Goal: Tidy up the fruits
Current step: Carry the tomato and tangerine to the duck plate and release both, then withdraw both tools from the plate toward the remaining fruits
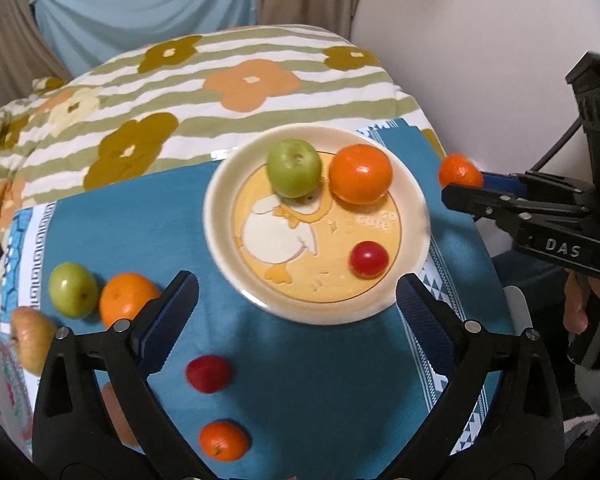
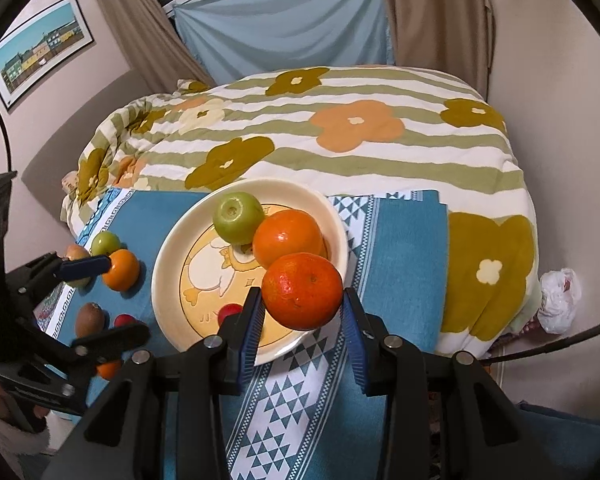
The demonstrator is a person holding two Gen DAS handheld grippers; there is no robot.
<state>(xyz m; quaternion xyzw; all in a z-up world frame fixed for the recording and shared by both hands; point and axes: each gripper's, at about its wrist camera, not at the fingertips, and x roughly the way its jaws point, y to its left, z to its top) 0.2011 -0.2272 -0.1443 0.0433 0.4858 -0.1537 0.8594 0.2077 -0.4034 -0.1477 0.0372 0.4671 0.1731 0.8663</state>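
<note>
A cream plate [image 1: 414,216] [image 2: 168,264] with a duck picture holds a green apple [image 1: 295,168] [image 2: 238,218], an orange [image 1: 360,174] [image 2: 288,238] and a small red fruit [image 1: 369,259] [image 2: 230,311]. My right gripper [image 2: 303,320] [image 1: 460,184] is shut on a mandarin [image 2: 302,291] [image 1: 458,170] and holds it above the plate's right rim. My left gripper [image 1: 296,312] [image 2: 112,296] is open and empty, hovering over the blue cloth [image 1: 300,380] at the plate's near-left edge.
Loose on the cloth left of the plate lie a green apple [image 1: 73,289], an orange [image 1: 126,299], a red fruit [image 1: 208,374], a small mandarin [image 1: 223,440], a pale apple [image 1: 32,340] and a kiwi [image 2: 89,319]. A flowered quilt [image 2: 340,136] lies behind.
</note>
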